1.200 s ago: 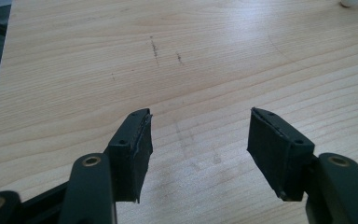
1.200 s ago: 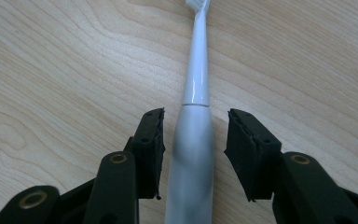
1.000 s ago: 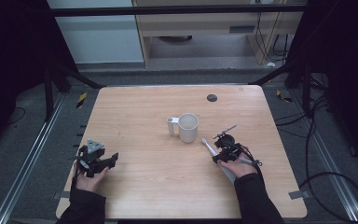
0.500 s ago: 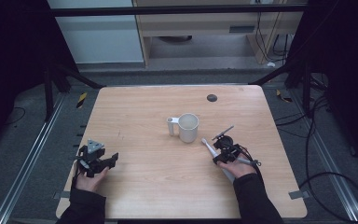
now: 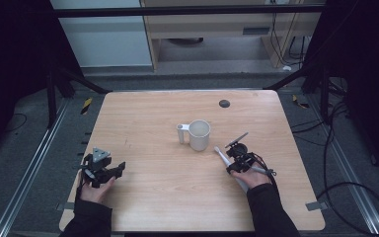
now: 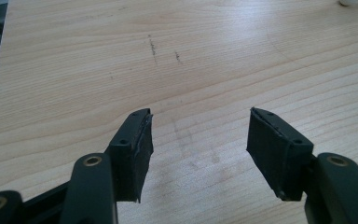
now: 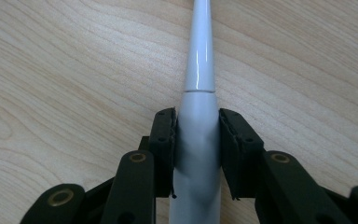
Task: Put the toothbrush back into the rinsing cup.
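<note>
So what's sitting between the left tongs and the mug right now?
Nothing: in the high view, the stretch of table between the open left tongs and the white mug is bare wood; the left gripper view shows only faint scuff marks.

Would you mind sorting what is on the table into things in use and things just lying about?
In use:
- white toothbrush, clamped in the right tongs
- white mug, likely its destination

Lying about:
- dark round spot near the table's far edge

Even overhead light on the table (image 5: 143,197), dark surroundings; the near tongs look slightly soft.
</note>
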Tool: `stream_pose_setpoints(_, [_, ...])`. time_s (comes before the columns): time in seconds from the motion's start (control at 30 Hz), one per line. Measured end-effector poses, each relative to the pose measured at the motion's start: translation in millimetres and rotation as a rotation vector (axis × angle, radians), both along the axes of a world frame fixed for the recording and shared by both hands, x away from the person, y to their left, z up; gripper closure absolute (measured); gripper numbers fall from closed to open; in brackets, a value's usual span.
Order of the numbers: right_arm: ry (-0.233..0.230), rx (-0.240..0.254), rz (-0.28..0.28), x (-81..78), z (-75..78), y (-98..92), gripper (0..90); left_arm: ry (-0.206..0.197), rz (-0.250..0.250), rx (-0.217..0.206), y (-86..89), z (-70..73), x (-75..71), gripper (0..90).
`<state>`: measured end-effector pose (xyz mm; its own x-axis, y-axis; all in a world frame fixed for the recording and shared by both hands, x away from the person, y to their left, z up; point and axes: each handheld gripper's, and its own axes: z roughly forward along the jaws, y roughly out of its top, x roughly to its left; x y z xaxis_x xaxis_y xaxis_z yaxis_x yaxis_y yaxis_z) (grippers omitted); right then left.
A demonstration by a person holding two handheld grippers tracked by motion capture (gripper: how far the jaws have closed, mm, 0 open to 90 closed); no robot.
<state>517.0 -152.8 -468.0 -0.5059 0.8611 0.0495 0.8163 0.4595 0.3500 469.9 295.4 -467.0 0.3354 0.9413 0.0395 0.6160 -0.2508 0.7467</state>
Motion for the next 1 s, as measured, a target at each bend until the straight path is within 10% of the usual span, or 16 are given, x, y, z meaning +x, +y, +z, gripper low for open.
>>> stream_pose_setpoints(1.0, [-0.295,0.194,-0.079,-23.5,62.2,-25.6,68.1,-0.007,-0.001,0.0,-1.3,0.4,-0.5,40.6])
